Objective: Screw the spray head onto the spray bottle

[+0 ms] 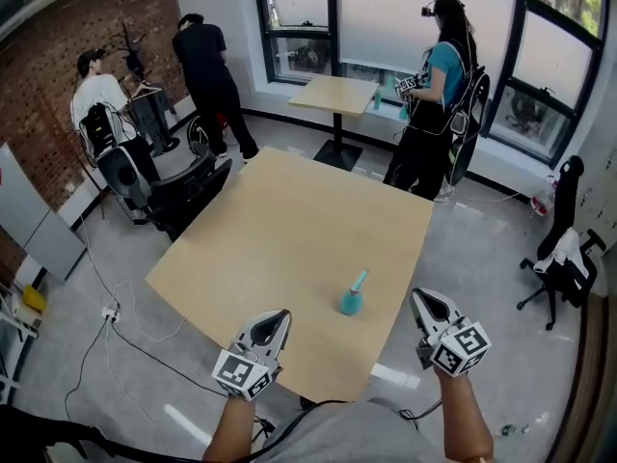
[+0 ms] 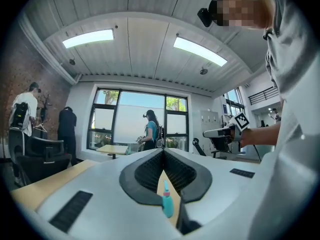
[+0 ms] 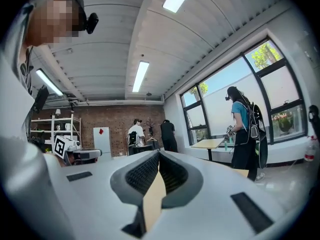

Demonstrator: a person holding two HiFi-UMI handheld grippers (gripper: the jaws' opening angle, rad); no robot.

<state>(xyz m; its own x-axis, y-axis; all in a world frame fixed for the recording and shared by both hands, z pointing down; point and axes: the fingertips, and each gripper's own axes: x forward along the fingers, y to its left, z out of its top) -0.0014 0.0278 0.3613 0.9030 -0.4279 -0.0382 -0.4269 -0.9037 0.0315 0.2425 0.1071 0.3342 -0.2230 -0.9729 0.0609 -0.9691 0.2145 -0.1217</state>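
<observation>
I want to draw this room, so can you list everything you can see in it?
wooden table: one, light tan, in the middle of the room
spray bottle: one, teal, standing on that table near its close edge, with a thin top leaning sideways
small table: one, light wood, by the window
people: three; one in white and one in black by the brick wall, one in teal at the window
office chairs: black, one left of the table, one far right
cables: on the grey floor, left
left gripper: one, white-grey, shut, empty, over the table's near edge
right gripper: one, white-grey, shut, empty, just off the table's right side
</observation>
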